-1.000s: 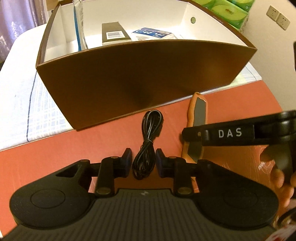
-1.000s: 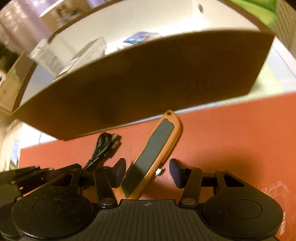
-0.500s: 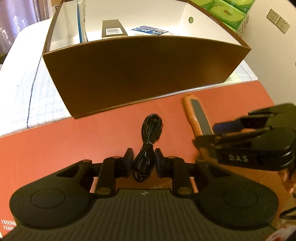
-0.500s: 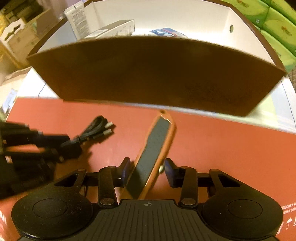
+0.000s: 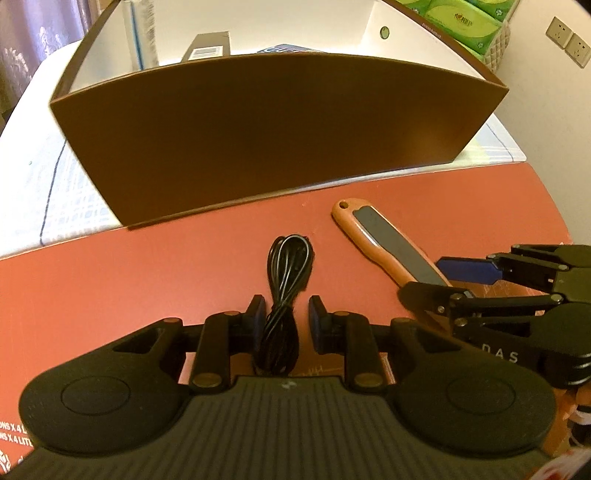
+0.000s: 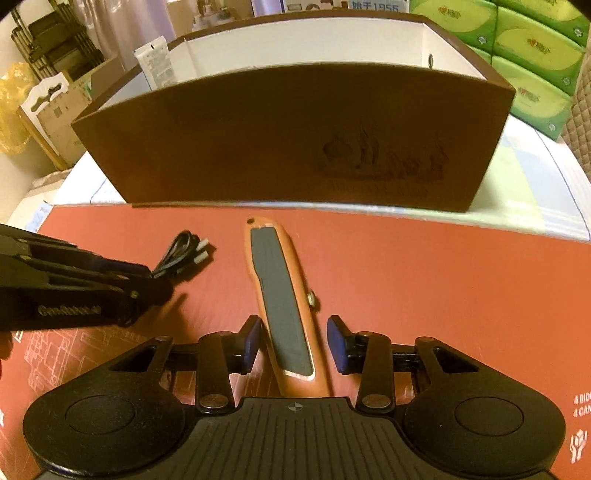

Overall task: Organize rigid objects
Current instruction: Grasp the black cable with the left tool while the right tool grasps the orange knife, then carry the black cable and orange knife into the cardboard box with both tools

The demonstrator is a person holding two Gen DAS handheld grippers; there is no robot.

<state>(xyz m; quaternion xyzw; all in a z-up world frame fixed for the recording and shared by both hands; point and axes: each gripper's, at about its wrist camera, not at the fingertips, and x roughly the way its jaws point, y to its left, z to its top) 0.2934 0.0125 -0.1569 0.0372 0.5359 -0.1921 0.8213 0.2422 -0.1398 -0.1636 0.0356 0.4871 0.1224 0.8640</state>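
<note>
A bundled black cable [image 5: 284,288] runs between the pads of my left gripper [image 5: 286,317], which is shut on it; the cable's plug ends [image 6: 181,247] stick out past the left gripper [image 6: 157,280] in the right wrist view. An orange utility knife [image 6: 273,273] with a grey grip panel lies lengthwise in my right gripper [image 6: 295,336], which is shut on its rear half. From the left wrist view the knife [image 5: 380,236] angles up-left out of the right gripper [image 5: 424,280]. Both sit over a red surface [image 5: 110,280], just in front of a brown box [image 5: 277,129].
The brown box [image 6: 258,140] is open-topped with white inner walls and holds a dark barcoded carton [image 5: 207,48] and a tube [image 5: 144,33]. Green tissue packs [image 6: 535,55] stack at the back right. Checked cloth [image 5: 55,192] lies under the box. Cardboard boxes [image 6: 55,107] stand far left.
The right jaws narrowed onto the knife and the right view rolled level. The knife's far end swung left. Both grippers drew slightly back from the box, the cable moving with the left one.
</note>
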